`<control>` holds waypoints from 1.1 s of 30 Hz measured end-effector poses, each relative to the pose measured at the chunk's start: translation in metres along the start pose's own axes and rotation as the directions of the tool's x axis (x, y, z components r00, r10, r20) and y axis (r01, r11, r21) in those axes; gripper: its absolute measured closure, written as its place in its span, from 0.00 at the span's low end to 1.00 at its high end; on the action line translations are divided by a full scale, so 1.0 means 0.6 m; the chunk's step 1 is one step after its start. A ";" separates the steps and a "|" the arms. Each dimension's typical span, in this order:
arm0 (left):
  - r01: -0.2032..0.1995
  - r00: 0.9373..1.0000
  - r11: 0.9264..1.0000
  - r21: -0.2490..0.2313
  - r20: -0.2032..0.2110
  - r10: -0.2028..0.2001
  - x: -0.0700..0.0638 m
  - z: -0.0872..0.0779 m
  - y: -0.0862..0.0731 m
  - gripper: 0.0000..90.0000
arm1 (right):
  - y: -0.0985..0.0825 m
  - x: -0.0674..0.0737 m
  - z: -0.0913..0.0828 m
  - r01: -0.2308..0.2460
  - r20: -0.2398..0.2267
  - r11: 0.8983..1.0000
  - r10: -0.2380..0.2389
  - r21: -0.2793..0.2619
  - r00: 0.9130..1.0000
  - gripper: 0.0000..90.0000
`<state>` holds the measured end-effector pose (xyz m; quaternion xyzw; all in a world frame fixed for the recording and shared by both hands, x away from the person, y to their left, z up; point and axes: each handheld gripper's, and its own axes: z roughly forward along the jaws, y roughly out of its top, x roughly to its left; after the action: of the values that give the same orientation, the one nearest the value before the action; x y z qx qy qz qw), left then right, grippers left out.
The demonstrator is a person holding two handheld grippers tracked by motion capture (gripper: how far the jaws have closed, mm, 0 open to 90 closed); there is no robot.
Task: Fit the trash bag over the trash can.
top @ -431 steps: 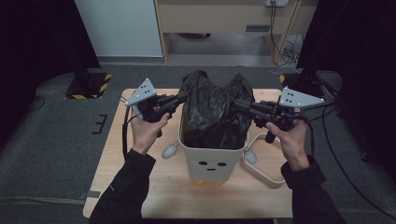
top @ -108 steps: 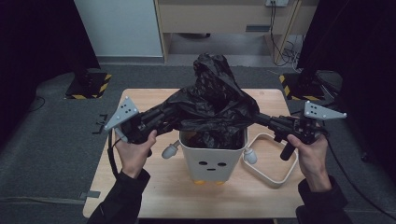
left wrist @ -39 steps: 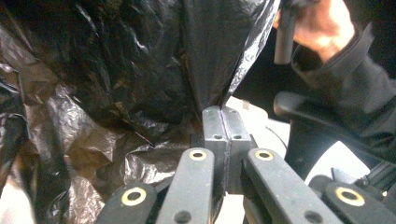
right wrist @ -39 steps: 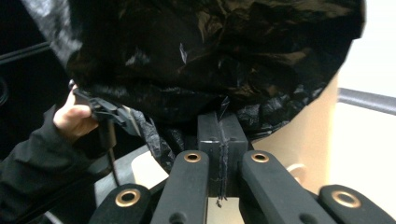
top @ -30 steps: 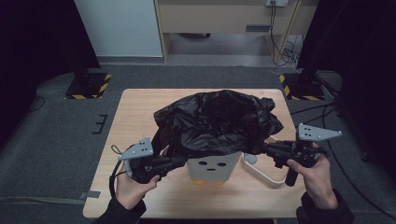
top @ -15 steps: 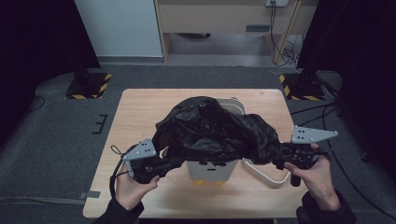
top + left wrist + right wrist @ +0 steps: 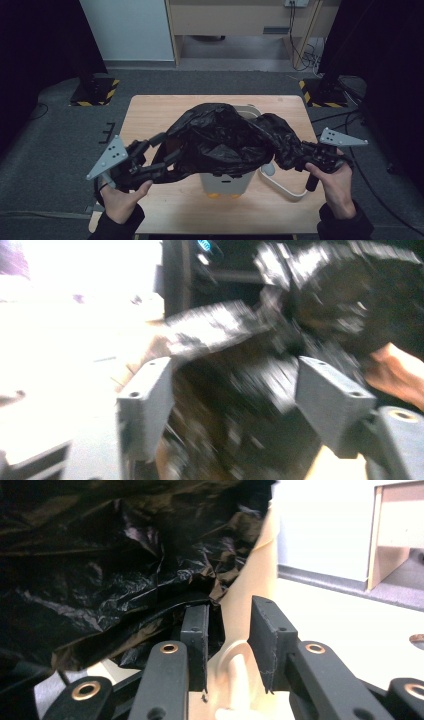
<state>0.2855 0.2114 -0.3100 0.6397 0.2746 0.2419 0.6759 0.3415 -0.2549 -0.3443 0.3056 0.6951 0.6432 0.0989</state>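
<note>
1. Stretching the black bin bag (image 7: 225, 140) wide between both hands, the person holds it draped over the small white bin (image 7: 226, 184) at the middle of the wooden table (image 7: 150, 115), apparently so its mouth can be fitted round the rim.
2. The left gripper (image 7: 160, 167), at the near left, has just been opening; its jaws stand wide with bag film between them, not visibly pinched.
3. The right gripper (image 7: 300, 156), at the right, has also just been opening; its jaws are partly apart beside the bin wall, with the bag lying against one jaw rather than clamped.
</note>
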 end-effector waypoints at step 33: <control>0.001 0.993 1.000 0.022 0.122 -0.004 0.016 0.108 -0.001 0.91 | 0.074 0.043 -0.090 0.147 0.072 0.924 -0.130 -0.353 0.989 0.29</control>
<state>0.3364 0.1704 -0.3091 0.6602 0.2364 0.1986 0.6847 0.3054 -0.2862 -0.2872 0.2479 0.5837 0.7428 0.2145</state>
